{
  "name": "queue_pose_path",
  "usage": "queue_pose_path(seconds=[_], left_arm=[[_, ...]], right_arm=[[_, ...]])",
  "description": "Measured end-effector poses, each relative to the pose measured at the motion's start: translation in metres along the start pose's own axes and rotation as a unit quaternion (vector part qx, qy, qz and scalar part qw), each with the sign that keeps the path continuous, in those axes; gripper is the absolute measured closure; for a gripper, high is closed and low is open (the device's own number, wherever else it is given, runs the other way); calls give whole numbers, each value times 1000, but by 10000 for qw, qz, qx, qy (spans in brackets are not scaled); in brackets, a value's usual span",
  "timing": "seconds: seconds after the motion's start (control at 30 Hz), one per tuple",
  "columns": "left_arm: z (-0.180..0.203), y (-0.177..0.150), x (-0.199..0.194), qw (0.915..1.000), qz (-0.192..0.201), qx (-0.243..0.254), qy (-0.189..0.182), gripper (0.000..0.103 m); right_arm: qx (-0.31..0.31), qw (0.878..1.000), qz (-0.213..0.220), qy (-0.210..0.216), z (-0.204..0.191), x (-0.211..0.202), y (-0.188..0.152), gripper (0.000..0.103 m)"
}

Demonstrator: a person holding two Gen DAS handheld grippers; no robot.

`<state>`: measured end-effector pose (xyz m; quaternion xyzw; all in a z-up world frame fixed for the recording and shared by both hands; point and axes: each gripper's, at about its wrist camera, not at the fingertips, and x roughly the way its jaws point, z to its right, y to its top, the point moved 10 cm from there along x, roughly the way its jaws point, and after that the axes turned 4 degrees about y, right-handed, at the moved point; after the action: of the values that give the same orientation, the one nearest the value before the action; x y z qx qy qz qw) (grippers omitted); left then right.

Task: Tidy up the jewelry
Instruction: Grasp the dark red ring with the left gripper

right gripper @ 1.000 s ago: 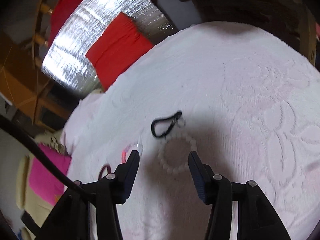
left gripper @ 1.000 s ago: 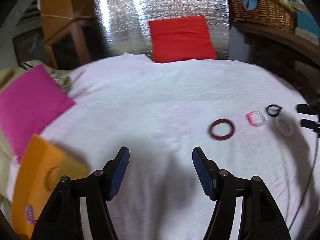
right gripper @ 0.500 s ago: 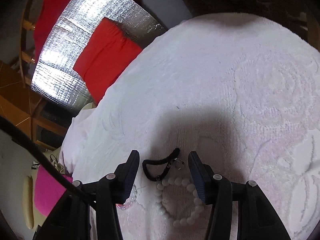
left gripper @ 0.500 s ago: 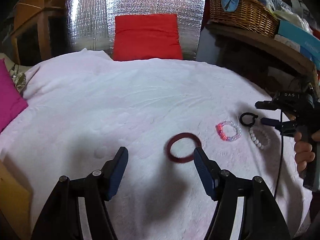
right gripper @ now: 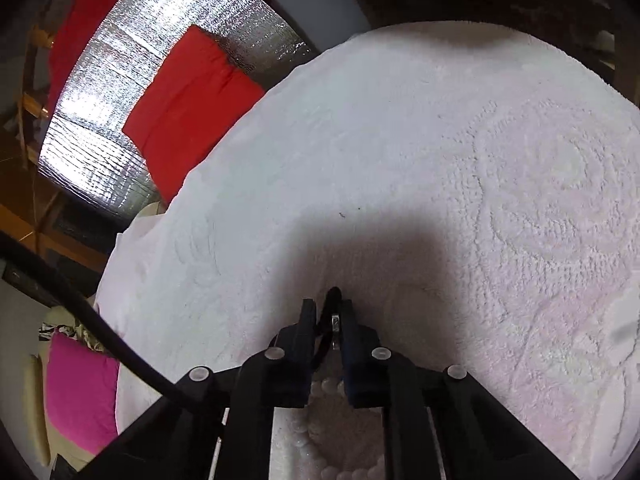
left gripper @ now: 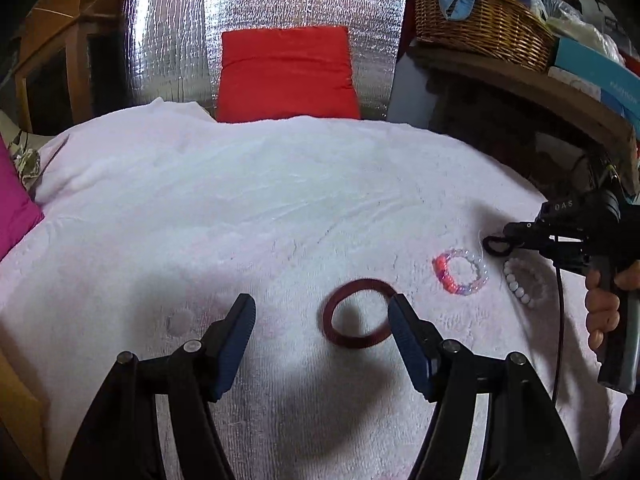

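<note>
Right claw (right gripper: 329,314), jaws just closed, pinches the black loop (right gripper: 333,294) on the white bedspread (left gripper: 240,208), above the white bead bracelet (right gripper: 320,388). Left claw (left gripper: 322,322) gapes empty, the maroon bangle (left gripper: 358,314) lying between its tips.

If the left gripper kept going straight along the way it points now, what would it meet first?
Most likely the dark red bangle: it lies on the white towel just ahead of the open left gripper, toward its right finger. Depth is hard to judge here, so the fingers might press into the towel just short of it.
</note>
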<state>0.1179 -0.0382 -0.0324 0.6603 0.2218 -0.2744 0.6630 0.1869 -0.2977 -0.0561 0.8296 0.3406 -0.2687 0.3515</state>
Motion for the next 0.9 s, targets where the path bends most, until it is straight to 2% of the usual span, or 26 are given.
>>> queue_pose_path(seconds=[0.1, 0.17, 0.23, 0.4, 0.53, 0.7, 0.87, 0.9], left_arm=[[2, 2, -2, 10000, 49, 65, -50, 33], [4, 2, -1, 9997, -10, 71, -212, 30], [3, 2, 3, 9998, -47, 13, -216, 25], [1, 0, 15, 9994, -213, -152, -221, 25], [11, -1, 22, 9987, -313, -168, -374, 25], [16, -5, 34, 9974, -586, -294, -288, 24], [20, -7, 36, 9979, -618, -120, -151, 24], [20, -7, 35, 9979, -618, -105, -150, 30]], right_arm=[[15, 9998, 82, 182, -4, -11, 1, 91], [22, 9995, 95, 307, -8, -18, 0, 91], [35, 9991, 112, 414, -14, -25, -2, 91], [-19, 9979, 152, 623, -30, -39, -11, 91], [-119, 9973, 189, 702, -40, -45, -18, 91], [-226, 9966, 167, 775, -51, -44, -26, 91], [-264, 9966, 152, 760, -51, -43, -29, 91], [-258, 9967, 133, 754, -50, -42, -30, 91]])
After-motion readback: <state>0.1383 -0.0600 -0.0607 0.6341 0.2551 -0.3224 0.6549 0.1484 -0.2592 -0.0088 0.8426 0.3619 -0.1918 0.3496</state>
